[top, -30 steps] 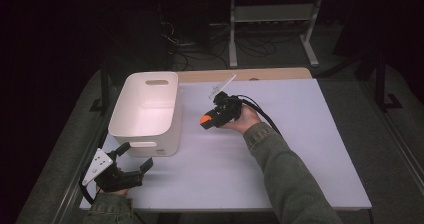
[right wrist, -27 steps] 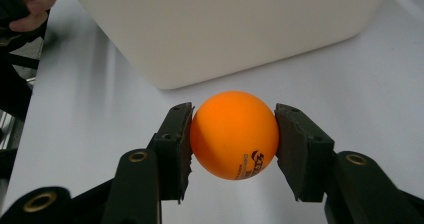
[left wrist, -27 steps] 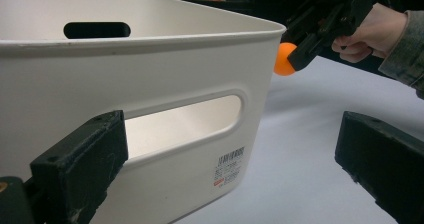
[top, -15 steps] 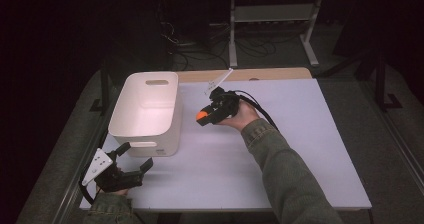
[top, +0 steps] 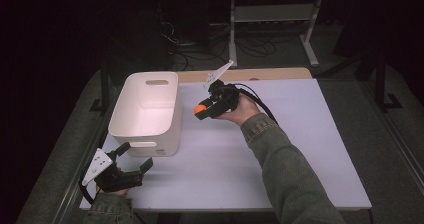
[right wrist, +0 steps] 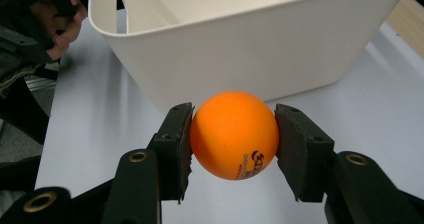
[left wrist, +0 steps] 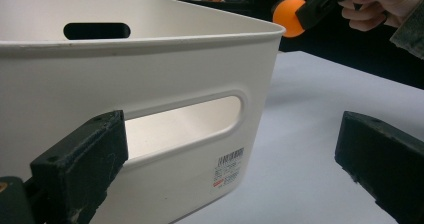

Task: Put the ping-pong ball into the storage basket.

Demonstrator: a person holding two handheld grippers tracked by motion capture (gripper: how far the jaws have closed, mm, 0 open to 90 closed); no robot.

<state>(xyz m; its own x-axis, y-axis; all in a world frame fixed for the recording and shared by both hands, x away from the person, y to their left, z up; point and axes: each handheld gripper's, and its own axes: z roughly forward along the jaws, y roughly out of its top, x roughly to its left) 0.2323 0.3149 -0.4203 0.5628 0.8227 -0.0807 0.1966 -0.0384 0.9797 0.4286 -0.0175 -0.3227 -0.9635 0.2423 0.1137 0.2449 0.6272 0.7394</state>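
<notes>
- Right gripper view: the right gripper clamps an orange ball between its two black jaws, one pad pressed to each side; dark printed lettering shows low on the ball's front.
- Just beyond the ball stands a white plastic bin, its near wall filling the upper frame and its open rim tilted across the top.
- High view: the right hand holds the gripper raised above the white table, ball end pointing left toward the bin's right wall; the ball is near the bin but apart from it, outside the rim.
- A black cable loops from the gripper back over the wrist, and a green sleeve runs down to the bottom edge.
- The bin sits on the table's left part, with a slot handle in its far wall and another in its near wall; its inside looks bare.
- At the near left corner, the left gripper rests low by the table edge, jaws spread wide with nothing between them, pointing at the bin's near wall.
- Left gripper view: the two black jaws stand far apart, framing the bin's near handle slot and a small barcode label; the ball hangs beyond the bin's corner at upper right.
</notes>
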